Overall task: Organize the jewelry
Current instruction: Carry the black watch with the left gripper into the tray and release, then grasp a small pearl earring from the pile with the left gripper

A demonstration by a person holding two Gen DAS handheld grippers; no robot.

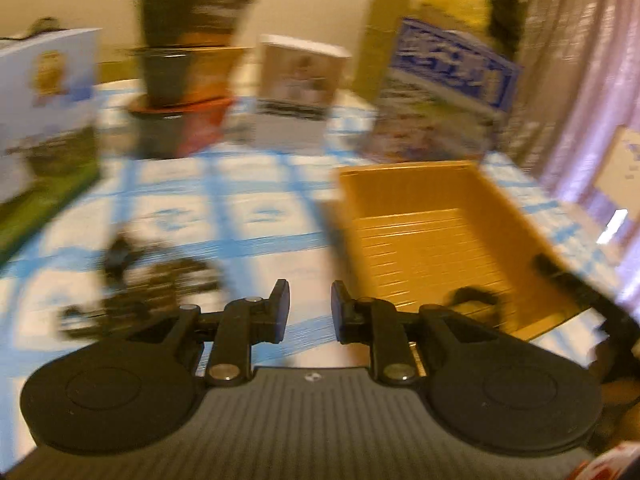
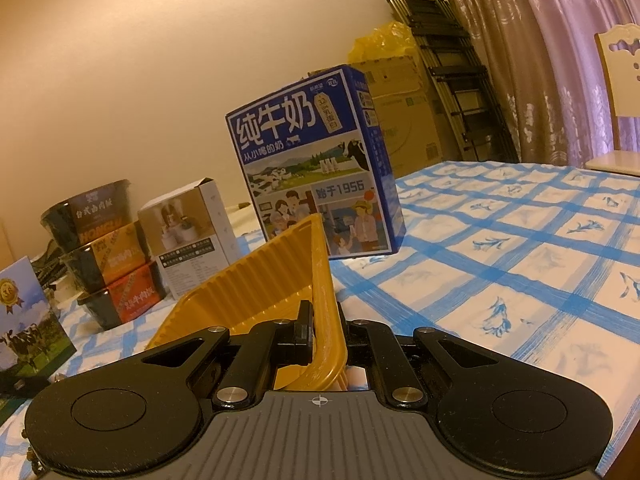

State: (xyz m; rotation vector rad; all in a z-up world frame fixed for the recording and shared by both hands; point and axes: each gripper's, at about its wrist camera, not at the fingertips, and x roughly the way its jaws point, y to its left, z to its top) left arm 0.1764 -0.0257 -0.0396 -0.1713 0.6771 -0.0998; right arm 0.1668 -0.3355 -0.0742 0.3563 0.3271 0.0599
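Observation:
A yellow ribbed plastic tray (image 1: 436, 240) lies on the blue-checked tablecloth, right of centre in the blurred left wrist view. A dark ring-like piece (image 1: 476, 300) lies in its near corner. A dark tangle of jewelry (image 1: 140, 280) lies on the cloth to the left. My left gripper (image 1: 310, 312) is open and empty, between the jewelry and the tray. My right gripper (image 2: 326, 334) is shut on the tray's wall (image 2: 324, 280); the tray (image 2: 256, 276) looks tilted there. It also shows at the tray's near right corner (image 1: 580, 288).
Along the back stand a blue milk carton box (image 2: 316, 160), a small white box (image 2: 192, 232), stacked instant-meal bowls (image 2: 104, 252) and another printed box (image 1: 44, 120). Cardboard boxes (image 2: 400, 100), a folding ladder and a curtain lie beyond the table's far edge.

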